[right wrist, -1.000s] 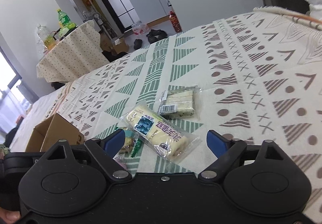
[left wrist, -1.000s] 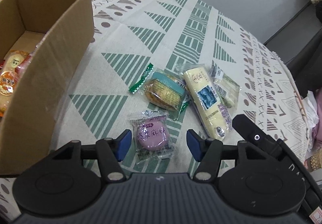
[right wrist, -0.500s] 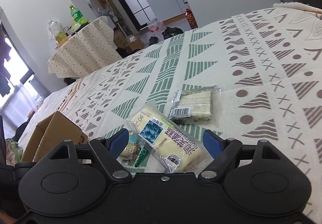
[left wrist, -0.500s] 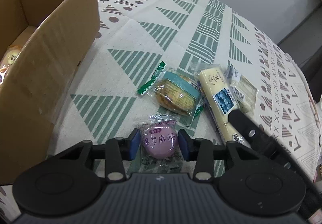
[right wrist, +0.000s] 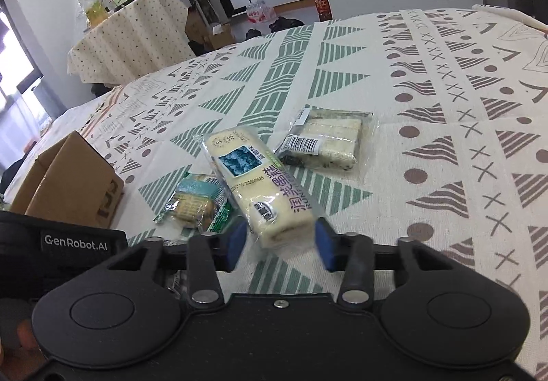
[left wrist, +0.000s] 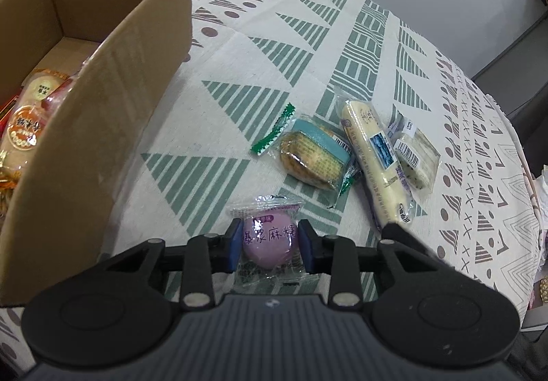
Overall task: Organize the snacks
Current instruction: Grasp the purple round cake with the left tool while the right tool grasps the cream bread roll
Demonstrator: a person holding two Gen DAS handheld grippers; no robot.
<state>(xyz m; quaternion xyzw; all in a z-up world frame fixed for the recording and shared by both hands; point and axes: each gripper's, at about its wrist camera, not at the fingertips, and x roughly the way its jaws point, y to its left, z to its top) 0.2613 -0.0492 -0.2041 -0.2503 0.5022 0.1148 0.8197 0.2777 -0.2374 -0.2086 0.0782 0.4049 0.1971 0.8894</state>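
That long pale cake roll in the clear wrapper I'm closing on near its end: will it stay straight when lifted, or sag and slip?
The long cake roll looks soft, so it will probably sag when lifted by one end. Its glossy wrapper may slide between the right hand-held gripper's fingers, which flank only its near end. It is probably light, and a hard squeeze could dent it.

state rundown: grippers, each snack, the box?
left gripper: shut on the purple mochi packet
right gripper: open, fingers either side of the long cake roll's near end
long cake roll: lying on the tablecloth, sealed
round biscuit packet: lying flat, sealed
sliced cake packet: lying flat, sealed
cardboard box: open, snacks already inside
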